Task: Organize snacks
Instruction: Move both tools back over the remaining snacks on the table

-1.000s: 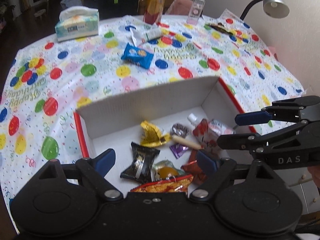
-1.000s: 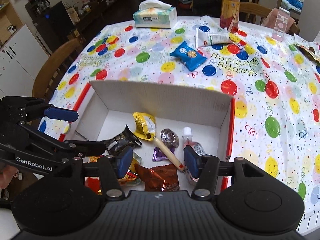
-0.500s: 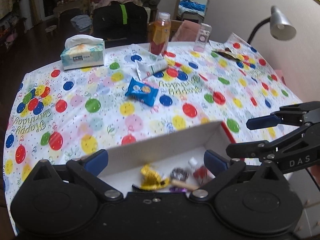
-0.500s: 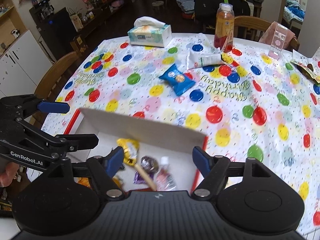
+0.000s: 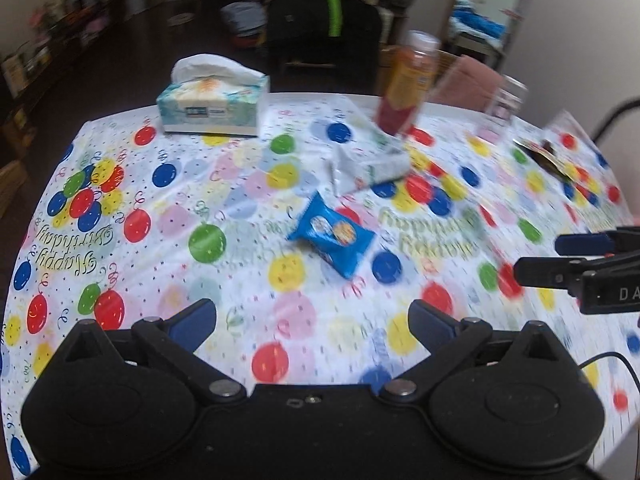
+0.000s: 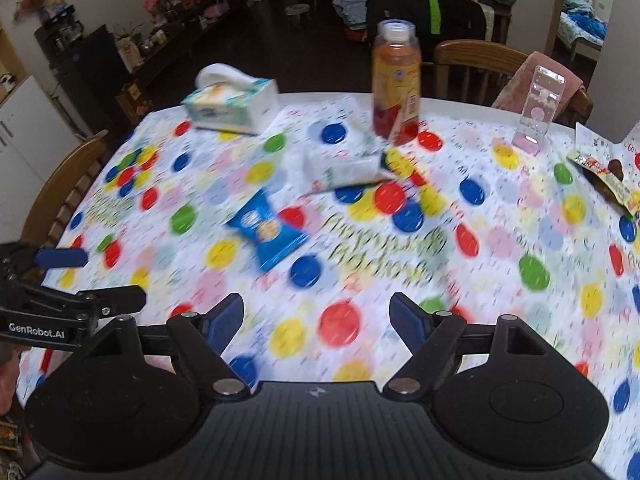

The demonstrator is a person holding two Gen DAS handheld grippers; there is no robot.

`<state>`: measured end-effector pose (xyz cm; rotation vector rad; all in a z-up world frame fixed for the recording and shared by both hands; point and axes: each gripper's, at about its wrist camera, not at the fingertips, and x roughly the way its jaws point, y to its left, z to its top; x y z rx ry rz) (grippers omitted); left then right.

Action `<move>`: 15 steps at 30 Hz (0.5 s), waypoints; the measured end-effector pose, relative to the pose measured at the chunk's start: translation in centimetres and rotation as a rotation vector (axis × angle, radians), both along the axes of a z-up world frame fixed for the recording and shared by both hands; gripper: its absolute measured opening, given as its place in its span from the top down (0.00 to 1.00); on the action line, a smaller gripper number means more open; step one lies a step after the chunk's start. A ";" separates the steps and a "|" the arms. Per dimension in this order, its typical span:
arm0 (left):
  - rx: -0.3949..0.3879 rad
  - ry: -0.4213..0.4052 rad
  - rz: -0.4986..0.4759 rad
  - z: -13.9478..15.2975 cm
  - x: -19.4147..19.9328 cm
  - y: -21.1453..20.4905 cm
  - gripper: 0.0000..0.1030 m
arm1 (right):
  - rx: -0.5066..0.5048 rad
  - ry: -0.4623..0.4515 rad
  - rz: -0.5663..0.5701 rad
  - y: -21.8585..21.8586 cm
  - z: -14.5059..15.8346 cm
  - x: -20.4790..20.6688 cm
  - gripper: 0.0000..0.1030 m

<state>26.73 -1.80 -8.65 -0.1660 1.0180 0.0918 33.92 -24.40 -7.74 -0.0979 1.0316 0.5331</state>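
A: What's the biggest thing in sight?
B: The table point(image 5: 224, 292), covered by a balloon-print cloth reading "Happy Birthday". Everything else sits on it or hangs over it.

A: And the tongs?
B: Both are released and carry nothing. The left gripper point(image 5: 312, 320) has its blue-padded fingers spread wide above bare cloth. The right gripper point(image 6: 316, 316) is the same, jaws parted and empty. Each shows up at the other camera's edge: the right one at three o'clock in the left wrist view, the left one at nine o'clock in the right wrist view.

A: What's farther out on the table?
B: A tissue box point(image 5: 210, 106) at about eleven o'clock from the left gripper, near the far edge. An orange drink bottle point(image 6: 396, 84) stands upright at twelve o'clock from the right gripper. A white packet point(image 6: 344, 168) lies flat just before the bottle; blur hides its print.

A: Where's the snack?
B: The blue snack bag point(image 5: 334, 238) lies flat near the table's middle, roughly at twelve o'clock from the left gripper and eleven from the right, apart from both. An opened wrapper point(image 6: 604, 178) lies at two o'clock, near the right edge.

A: Anything smaller?
B: A clear plastic stand point(image 6: 538, 108), upright at one o'clock.
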 end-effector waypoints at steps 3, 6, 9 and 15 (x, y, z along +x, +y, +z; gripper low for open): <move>0.010 0.007 0.050 -0.5 2.6 0.1 0.01 | -0.008 0.005 -0.011 0.2 -1.0 3.2 0.22; 0.008 0.023 0.098 -1.3 5.1 0.1 0.01 | -0.023 0.016 -0.021 0.4 -2.3 6.2 0.22; 0.022 0.045 0.136 -2.5 7.4 -0.1 0.01 | -0.029 0.038 -0.032 0.7 -3.8 8.9 0.22; 0.027 0.102 0.184 -5.2 11.1 -0.4 0.02 | -0.005 0.093 -0.078 1.3 -6.0 13.7 0.22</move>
